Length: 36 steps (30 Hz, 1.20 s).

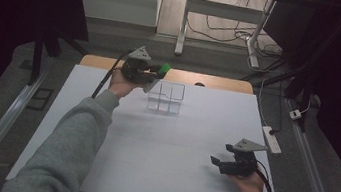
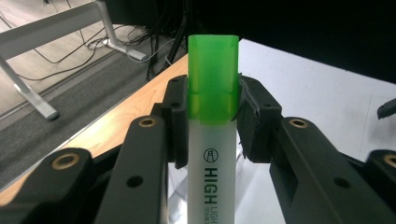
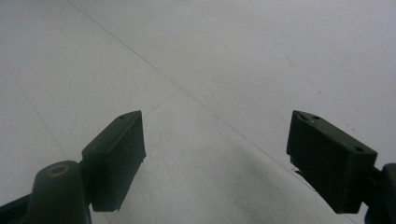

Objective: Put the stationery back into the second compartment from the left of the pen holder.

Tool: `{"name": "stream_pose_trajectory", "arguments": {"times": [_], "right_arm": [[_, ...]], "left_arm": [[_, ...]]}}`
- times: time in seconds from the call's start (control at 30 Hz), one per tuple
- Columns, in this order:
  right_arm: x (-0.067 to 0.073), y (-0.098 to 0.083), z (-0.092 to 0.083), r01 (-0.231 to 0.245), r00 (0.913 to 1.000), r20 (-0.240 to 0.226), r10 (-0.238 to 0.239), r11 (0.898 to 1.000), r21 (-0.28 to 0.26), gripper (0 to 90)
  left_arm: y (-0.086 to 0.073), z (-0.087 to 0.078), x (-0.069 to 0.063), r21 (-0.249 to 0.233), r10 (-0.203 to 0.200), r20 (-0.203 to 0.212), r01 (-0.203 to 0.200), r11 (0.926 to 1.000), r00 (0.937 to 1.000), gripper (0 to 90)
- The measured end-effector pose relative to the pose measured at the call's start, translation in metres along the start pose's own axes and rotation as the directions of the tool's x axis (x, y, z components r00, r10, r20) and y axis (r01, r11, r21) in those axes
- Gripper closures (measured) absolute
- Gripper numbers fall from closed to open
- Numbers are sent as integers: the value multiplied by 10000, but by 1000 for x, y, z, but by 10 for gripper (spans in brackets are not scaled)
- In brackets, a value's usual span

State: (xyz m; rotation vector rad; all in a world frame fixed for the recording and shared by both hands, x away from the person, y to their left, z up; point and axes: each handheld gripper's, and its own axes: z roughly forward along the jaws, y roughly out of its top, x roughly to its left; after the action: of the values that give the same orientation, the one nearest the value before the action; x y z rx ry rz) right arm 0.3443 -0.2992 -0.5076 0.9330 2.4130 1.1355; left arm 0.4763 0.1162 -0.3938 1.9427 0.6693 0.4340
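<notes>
While clamped between black pads: a white-barrelled highlighter [image 2: 212, 140] with translucent green cap is held by the left gripper [image 1: 154, 73]
Highlighter place: raised beside clear divided box [image 1: 165, 98]
Right gripper [image 1: 217, 161]: jaws spread wide over matte white tabletop [image 1: 176, 147]

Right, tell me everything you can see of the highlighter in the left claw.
The highlighter is a flat-sided pen with a translucent bright green cap and a white, plastic-looking barrel printed "HIGH" in black, with smaller lettering beside it too small to read. The cap is on. The left claw is shut on it, black pads pressing both sides where cap meets barrel, cap end poking out past the tips. In the high view it is held at the table's far edge, cap pointing right, just beside a clear divided box.
</notes>
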Motion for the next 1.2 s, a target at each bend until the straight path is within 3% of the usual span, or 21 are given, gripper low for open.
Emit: {"name": "stream_pose_trajectory", "arguments": {"times": [0.57,1.2], "right_arm": [[0,0,-1,-60,10000,-11,60,10000,-71,188],[-1,-1,-1,-87,10000,26,87,10000,-28,188]], "left_arm": [[15,23,0,-131,2,27,-2,9999,10000,662],[17,59,6,-117,-361,15,361,9993,9993,661]]}}
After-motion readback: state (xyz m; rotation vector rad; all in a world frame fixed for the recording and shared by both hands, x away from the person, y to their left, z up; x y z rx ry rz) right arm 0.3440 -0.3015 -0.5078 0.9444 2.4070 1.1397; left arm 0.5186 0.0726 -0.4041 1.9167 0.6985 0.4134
